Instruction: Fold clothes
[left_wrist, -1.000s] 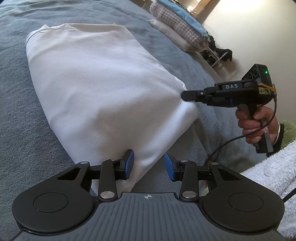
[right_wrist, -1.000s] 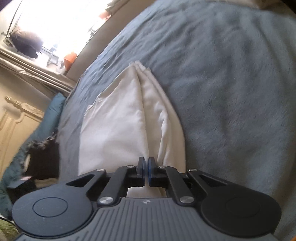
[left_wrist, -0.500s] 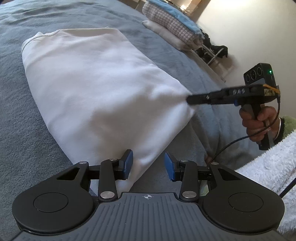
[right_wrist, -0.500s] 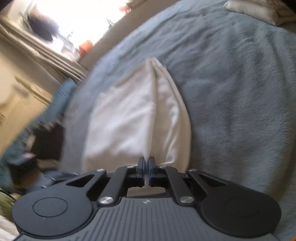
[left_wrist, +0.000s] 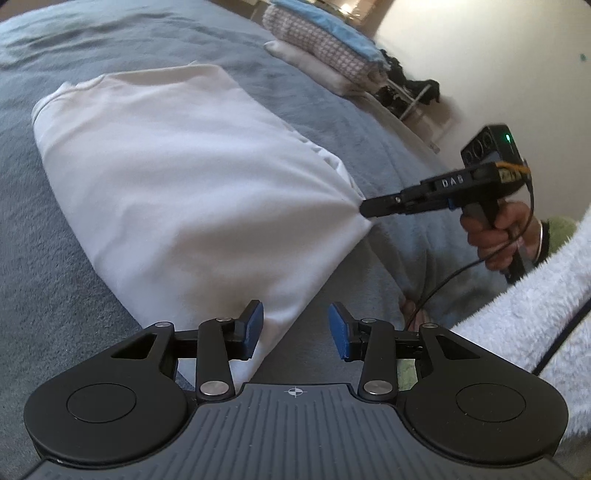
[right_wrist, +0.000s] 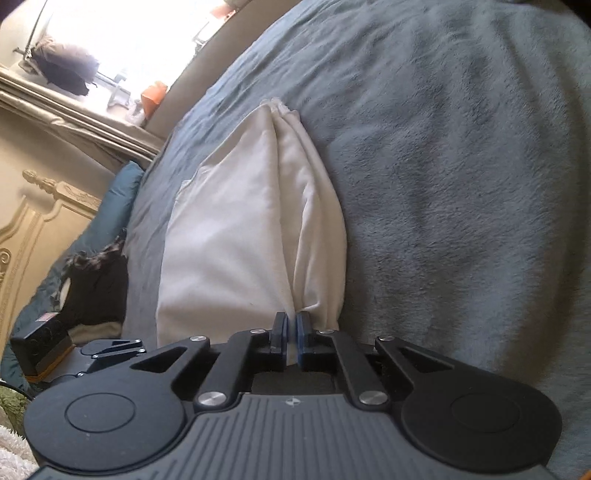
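Since a second ago your right gripper (right_wrist: 292, 325) has drawn the white garment's (left_wrist: 184, 184) corner a little toward 3 o'clock, tightening the cloth; its jaws are just beginning to part, the fabric still pinched between them. Your left gripper (left_wrist: 295, 328) has barely shifted and stands partly open, gripping nothing, the hem beside its left pad. The garment lies folded on the grey blanket (left_wrist: 55, 295). Only the left view shows your right hand (left_wrist: 498, 240) and the stacked clothes (left_wrist: 321, 40) at 1 o'clock.

Grey fleece bed (left_wrist: 44, 236); folded white garment (left_wrist: 177, 177) on it; stacked clothes (left_wrist: 317, 48) beyond
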